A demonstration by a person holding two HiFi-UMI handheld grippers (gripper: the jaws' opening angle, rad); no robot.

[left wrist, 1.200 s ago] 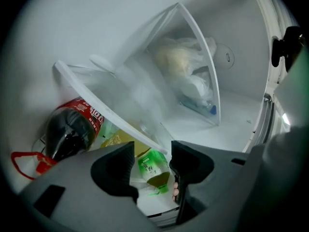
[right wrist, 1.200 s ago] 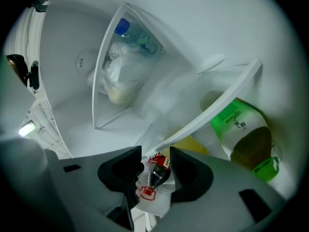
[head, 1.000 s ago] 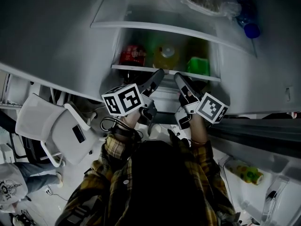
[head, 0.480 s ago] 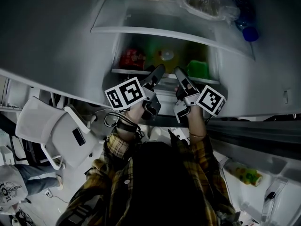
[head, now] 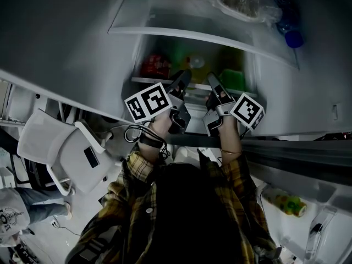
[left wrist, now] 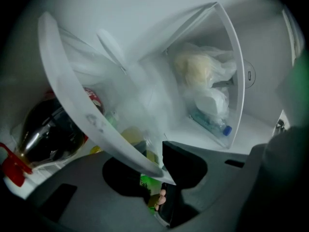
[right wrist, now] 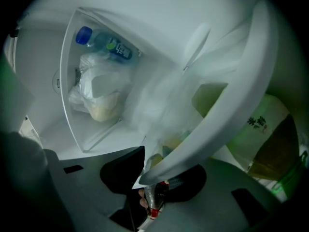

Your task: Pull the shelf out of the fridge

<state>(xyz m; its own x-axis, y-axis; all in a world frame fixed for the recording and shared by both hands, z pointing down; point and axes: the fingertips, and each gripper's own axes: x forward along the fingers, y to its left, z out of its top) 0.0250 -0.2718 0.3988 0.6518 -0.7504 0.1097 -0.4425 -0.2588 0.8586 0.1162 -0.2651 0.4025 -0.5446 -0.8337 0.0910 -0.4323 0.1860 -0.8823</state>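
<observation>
Fridge [head: 165, 15]: left tongs [head: 183, 77], right tongs [head: 213, 82] closing round shelf [head: 149, 81].

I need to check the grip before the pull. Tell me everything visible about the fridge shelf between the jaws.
The shelf is a clear pane with a white front strip, seated inside the fridge, drinks showing behind its edge. The left gripper and right gripper each have the strip between their jaws, which have just been closing; firm contact is unclear.

On shelf [head: 146, 80] — red bottle [head: 154, 65], yellow bottle [head: 193, 65], green carton [head: 234, 78]
</observation>
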